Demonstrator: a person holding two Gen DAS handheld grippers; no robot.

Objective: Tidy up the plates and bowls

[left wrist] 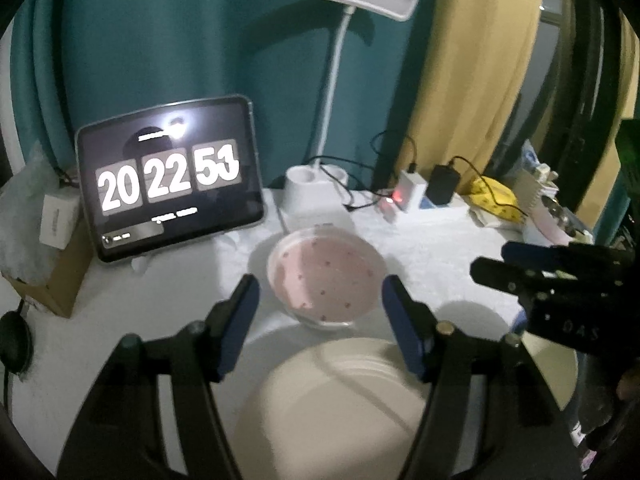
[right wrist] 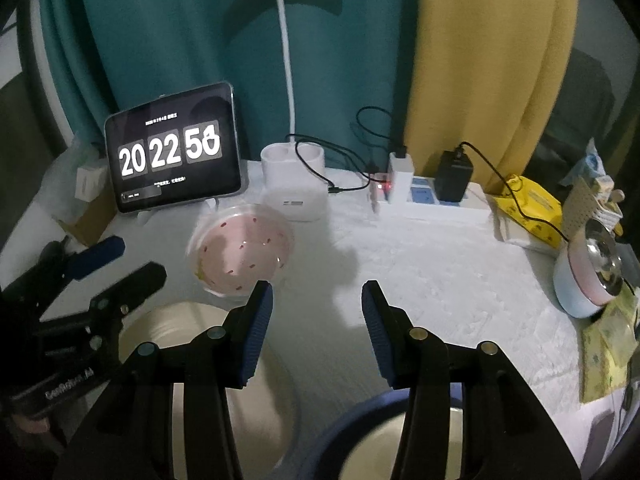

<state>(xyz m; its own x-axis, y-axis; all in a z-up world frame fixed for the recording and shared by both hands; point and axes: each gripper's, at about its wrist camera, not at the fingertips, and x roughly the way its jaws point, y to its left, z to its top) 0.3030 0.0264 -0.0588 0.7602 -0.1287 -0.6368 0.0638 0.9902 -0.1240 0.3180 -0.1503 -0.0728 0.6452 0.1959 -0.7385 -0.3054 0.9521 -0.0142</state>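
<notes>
A pink bowl with small red dots [left wrist: 326, 276] stands on the white table; it also shows in the right wrist view [right wrist: 242, 250]. A cream plate [left wrist: 332, 408] lies in front of it, below my left gripper [left wrist: 320, 312], which is open and empty above the plate's far edge. The plate shows at the left in the right wrist view [right wrist: 192, 332]. My right gripper [right wrist: 317, 312] is open and empty over bare table, with a blue-rimmed bowl [right wrist: 360, 440] under its fingers. It appears at the right in the left wrist view [left wrist: 520, 264].
A tablet showing a clock [left wrist: 170, 176] leans at the back left. A white desk lamp base [left wrist: 316, 192], a power strip with chargers [right wrist: 420, 192] and cables line the back. A yellow packet [right wrist: 528, 204] and a small pink and blue pot [right wrist: 588, 276] sit at the right.
</notes>
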